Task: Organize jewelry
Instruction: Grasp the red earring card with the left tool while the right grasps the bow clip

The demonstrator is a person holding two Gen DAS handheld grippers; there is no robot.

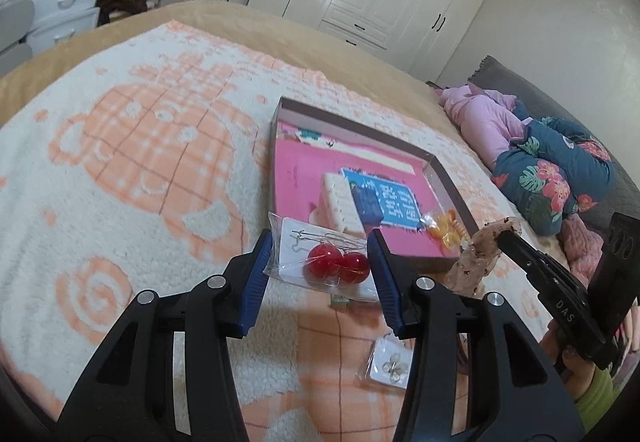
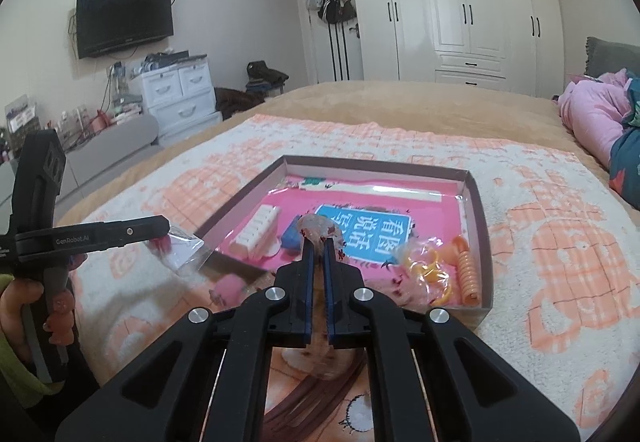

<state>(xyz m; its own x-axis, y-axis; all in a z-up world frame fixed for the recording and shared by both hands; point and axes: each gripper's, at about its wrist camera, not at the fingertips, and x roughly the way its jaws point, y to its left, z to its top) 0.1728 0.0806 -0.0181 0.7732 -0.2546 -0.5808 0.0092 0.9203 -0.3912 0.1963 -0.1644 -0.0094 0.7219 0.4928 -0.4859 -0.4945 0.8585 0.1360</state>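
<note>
My left gripper point(image 1: 320, 260) is shut on a clear packet of red ball earrings point(image 1: 336, 264) on a white card, held above the blanket just short of the box. My right gripper point(image 2: 318, 242) is shut on a speckled pinkish packet point(image 2: 322, 226), over the near edge of the shallow pink-lined box point(image 2: 478, 197). In the left wrist view the right gripper point(image 1: 502, 236) holds that speckled packet point(image 1: 472, 262) at the box's point(image 1: 278, 129) near right corner. In the right wrist view the left gripper point(image 2: 166, 228) grips the clear packet point(image 2: 188, 248).
Inside the box lie a white ridged piece point(image 2: 258, 228), a blue item point(image 2: 292, 238), a bag of yellow rings point(image 2: 424, 262) and an orange coil point(image 2: 468, 270). A small packet with a butterfly piece point(image 1: 390, 364) rests on the orange-patterned blanket. Folded bedding point(image 1: 552, 169) is piled at right.
</note>
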